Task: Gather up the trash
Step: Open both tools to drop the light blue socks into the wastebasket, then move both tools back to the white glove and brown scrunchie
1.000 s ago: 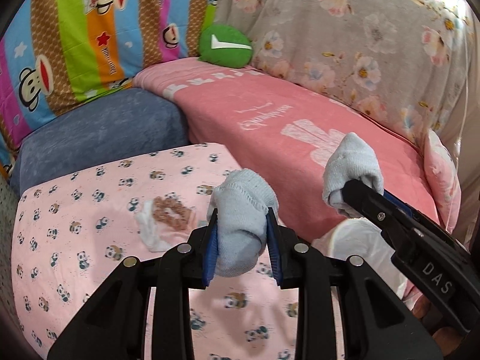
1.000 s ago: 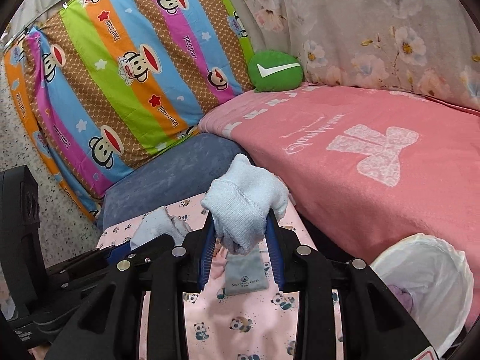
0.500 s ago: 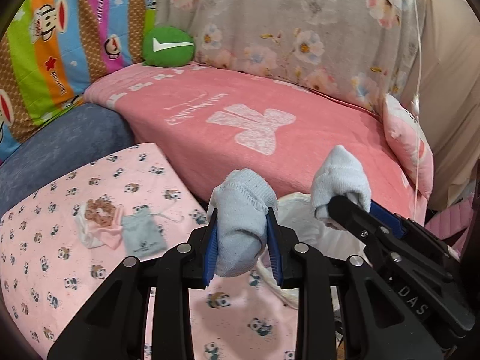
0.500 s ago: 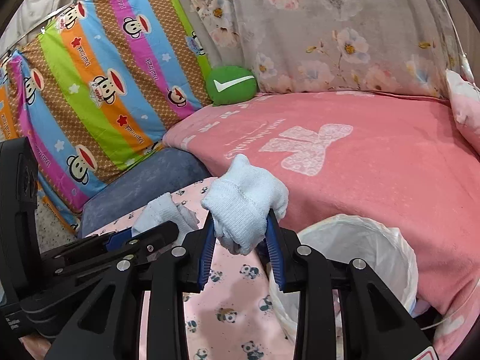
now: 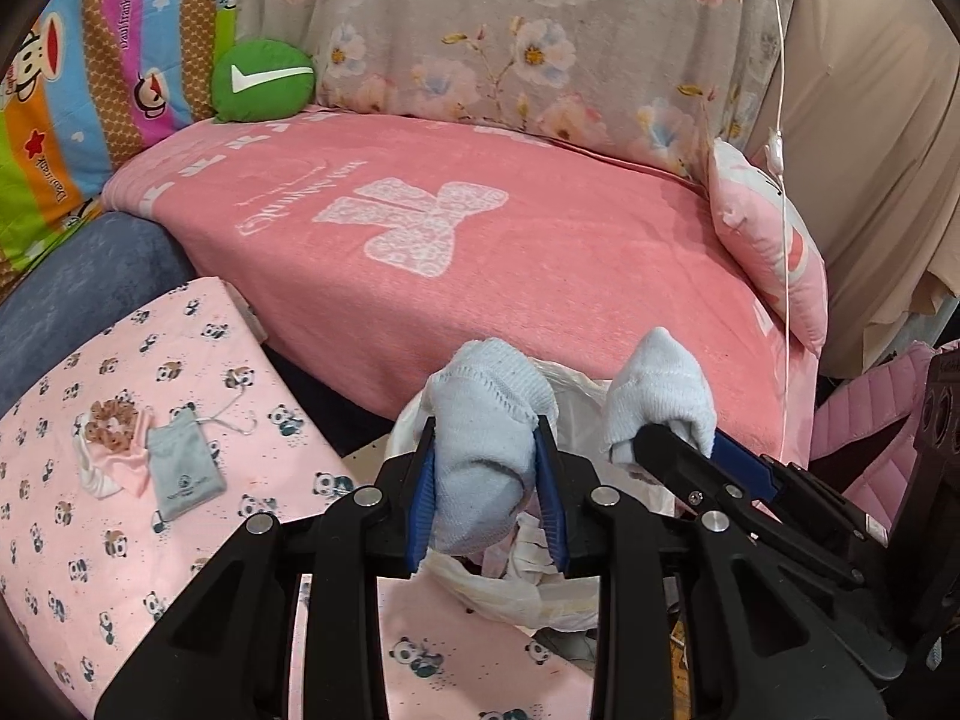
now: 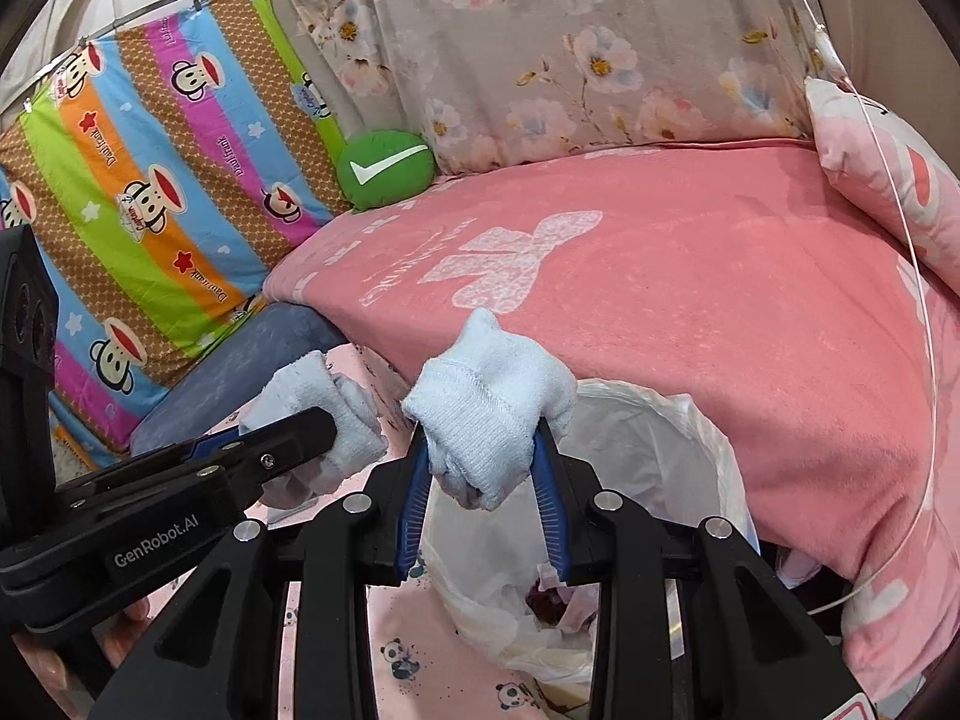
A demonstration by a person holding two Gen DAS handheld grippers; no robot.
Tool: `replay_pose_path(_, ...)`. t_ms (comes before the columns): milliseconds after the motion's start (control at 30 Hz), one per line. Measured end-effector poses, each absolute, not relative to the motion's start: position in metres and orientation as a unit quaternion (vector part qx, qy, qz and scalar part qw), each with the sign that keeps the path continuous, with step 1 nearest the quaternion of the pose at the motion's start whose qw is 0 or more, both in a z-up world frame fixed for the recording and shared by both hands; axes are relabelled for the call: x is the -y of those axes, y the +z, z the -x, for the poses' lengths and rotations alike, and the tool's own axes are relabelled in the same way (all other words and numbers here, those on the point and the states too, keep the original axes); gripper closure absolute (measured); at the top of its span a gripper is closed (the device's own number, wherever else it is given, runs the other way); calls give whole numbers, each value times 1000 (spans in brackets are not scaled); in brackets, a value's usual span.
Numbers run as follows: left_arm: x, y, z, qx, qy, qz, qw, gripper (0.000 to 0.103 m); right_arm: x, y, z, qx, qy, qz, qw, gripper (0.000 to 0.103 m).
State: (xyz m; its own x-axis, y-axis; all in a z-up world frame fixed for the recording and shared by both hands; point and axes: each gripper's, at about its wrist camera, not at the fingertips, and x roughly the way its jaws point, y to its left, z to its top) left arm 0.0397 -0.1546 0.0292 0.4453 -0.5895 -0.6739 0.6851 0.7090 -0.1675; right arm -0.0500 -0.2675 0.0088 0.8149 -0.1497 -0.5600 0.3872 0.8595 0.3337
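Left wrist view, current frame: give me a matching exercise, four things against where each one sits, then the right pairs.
Things:
1. light blue sock
2. grey drawstring pouch
3. green round cushion
4. white bin bag

Places:
A. back corner of the pink blanket
B. on the panda-print sheet, beside a brown scrunchie
C. clamped in the left gripper
D. open, directly below both grippers

Pairs: 1-C, 2-B, 3-A, 4-D

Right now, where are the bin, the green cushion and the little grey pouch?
bin (image 6: 708, 420): right wrist view, white liner's far rim.
green cushion (image 5: 264, 87): left wrist view, its middle.
grey pouch (image 5: 183, 471): left wrist view, its middle.
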Motion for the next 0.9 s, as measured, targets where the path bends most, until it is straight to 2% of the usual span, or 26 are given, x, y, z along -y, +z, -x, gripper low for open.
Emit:
replay_pose_path(200, 171, 19, -37, -381, -381, -68, 840, 73, 278, -2, 56, -274, -151, -229, 922, 70)
replay_pose_path(367, 178, 14, -38, -387, -379, -70, 837, 67, 280, -10, 58, -279, -156, -232, 919, 70)
replay_pose_path(500, 178, 15, -38, -382, -366, -63, 847, 31, 280, -16, 56, -287, -159, -230, 916, 66)
replay_pose_path(900, 170, 20, -41, -372, -356, -58, 855, 30, 275, -19, 57, -289, -160, -236, 914, 61)
